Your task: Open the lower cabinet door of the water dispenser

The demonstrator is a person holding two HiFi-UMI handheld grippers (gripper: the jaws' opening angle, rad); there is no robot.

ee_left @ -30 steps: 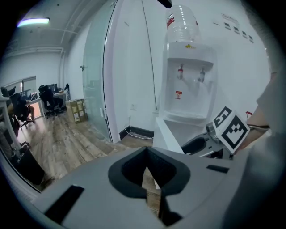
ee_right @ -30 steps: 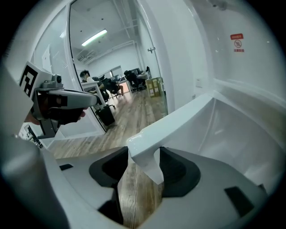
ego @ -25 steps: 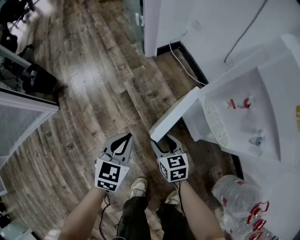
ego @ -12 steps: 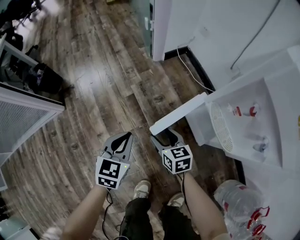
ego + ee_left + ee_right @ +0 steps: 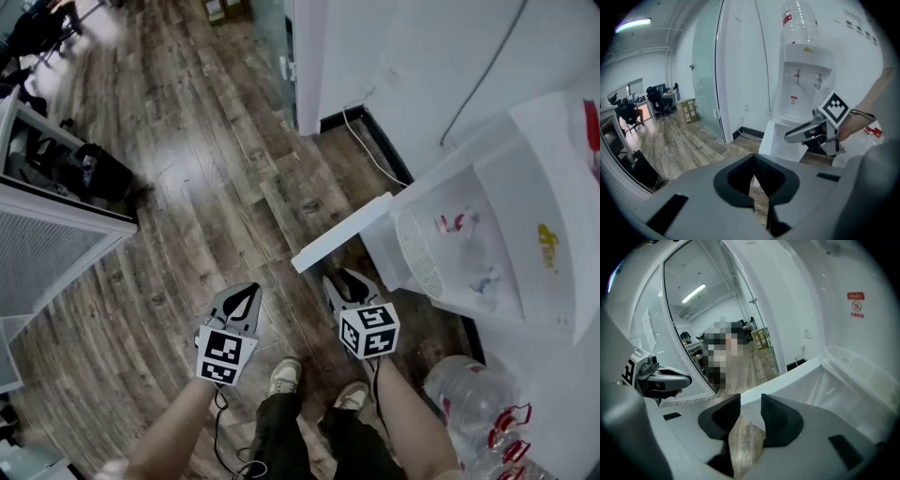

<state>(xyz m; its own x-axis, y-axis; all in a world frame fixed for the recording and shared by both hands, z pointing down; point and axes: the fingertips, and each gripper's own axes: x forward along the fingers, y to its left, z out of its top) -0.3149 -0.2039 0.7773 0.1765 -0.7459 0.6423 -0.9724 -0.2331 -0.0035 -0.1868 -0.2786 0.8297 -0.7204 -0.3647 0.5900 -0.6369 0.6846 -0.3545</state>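
**Lower cabinet door** (image 5: 342, 232): flat white panel, hinged to the dispenser body. It is swung wide open and shows edge-on from above as a pale bar. Its free edge lies just ahead of the right gripper (image 5: 349, 279), whose jaws are closing with nothing between them. It lies ahead and to the right of the left gripper (image 5: 240, 302).

**Water dispenser** (image 5: 525, 216): white floor-standing unit with a clear bottle on top and two taps in a recess. Its lower compartment is exposed, with a white slotted grille inside. It stands ahead and to the right of the right gripper, well apart from the left gripper.
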